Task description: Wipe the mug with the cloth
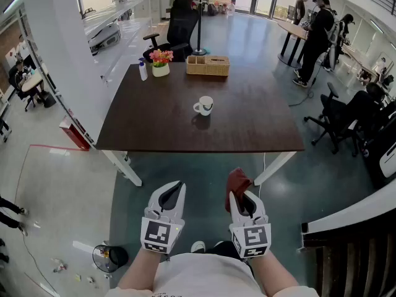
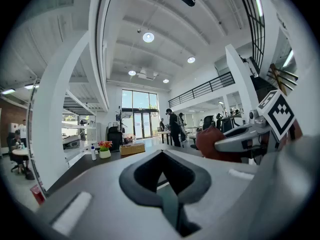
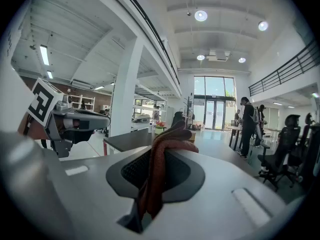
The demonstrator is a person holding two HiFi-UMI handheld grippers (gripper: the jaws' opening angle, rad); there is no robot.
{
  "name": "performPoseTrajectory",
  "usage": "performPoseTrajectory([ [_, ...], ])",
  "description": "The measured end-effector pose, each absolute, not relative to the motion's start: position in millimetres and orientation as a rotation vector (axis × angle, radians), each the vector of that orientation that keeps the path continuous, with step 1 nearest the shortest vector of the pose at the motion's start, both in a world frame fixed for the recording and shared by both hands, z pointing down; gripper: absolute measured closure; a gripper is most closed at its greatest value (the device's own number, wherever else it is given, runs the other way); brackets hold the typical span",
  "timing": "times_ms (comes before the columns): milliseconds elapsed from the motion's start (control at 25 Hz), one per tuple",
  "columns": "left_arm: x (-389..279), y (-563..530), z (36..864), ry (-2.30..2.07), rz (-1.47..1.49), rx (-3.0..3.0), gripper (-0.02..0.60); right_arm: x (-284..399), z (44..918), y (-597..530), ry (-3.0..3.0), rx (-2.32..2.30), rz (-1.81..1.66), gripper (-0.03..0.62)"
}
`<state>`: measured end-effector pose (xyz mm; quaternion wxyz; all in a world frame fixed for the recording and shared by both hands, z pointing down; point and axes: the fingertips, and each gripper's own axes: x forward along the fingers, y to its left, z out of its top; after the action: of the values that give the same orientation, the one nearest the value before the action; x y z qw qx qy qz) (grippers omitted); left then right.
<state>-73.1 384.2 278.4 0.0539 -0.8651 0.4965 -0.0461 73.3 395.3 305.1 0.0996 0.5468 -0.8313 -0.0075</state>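
Note:
A white mug (image 1: 203, 106) stands upright near the middle of the dark brown table (image 1: 154, 125), far ahead of both grippers. My right gripper (image 1: 241, 197) is held low in front of the table's near edge, shut on a dark red cloth (image 1: 237, 181) that bunches up out of its jaws. In the right gripper view the cloth (image 3: 159, 166) hangs pinched between the jaws. My left gripper (image 1: 172, 194) is beside it, shut with nothing in it; its jaws meet in the left gripper view (image 2: 161, 156). Neither gripper view shows the mug.
At the table's far edge stand a wicker basket (image 1: 208, 65), a pot of flowers (image 1: 161, 62) and a small spray bottle (image 1: 143, 70). A black office chair (image 1: 179, 26) stands behind it. People stand at a far desk (image 1: 318, 33). White table legs (image 1: 124, 166) splay outward.

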Motion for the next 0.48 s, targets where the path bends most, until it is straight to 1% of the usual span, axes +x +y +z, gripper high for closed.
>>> performPoseTrajectory([
  [480, -72.7, 380.5, 275.4, 1.504, -0.118, -2.634, 0.581, 77.6, 306.5, 395.4, -2.44, 1.659, -0.003, 0.516],
])
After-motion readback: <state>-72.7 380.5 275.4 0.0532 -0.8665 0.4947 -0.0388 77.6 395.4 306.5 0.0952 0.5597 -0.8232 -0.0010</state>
